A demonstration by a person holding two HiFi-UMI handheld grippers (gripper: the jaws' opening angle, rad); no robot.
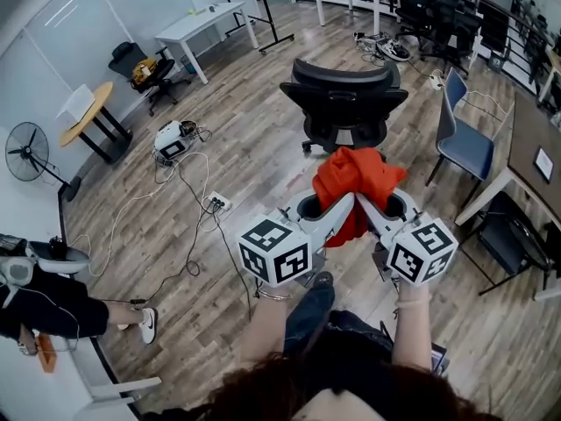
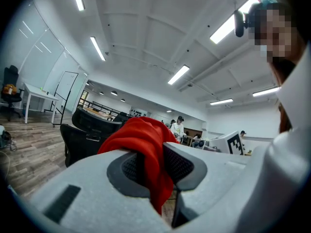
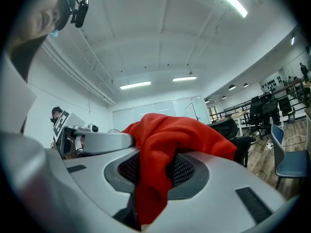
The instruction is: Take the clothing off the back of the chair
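Observation:
A red garment (image 1: 355,182) hangs bunched in the air between both grippers, clear of the black office chair (image 1: 344,102) that stands just beyond it. My left gripper (image 1: 326,207) is shut on the cloth's left part; in the left gripper view the red garment (image 2: 146,149) runs between the dark pads and droops below them. My right gripper (image 1: 379,202) is shut on the right part, and the red garment (image 3: 163,159) spills over its jaws in the right gripper view. The black office chair (image 2: 90,137) shows behind the cloth, its back bare.
A blue chair (image 1: 463,139) and a dark table edge (image 1: 530,147) stand at the right. Cables and a power strip (image 1: 216,203) lie on the wood floor at left. White desks (image 1: 200,26), a fan (image 1: 26,152) and another black chair (image 1: 145,70) line the far left. A seated person (image 1: 53,301) is at the lower left.

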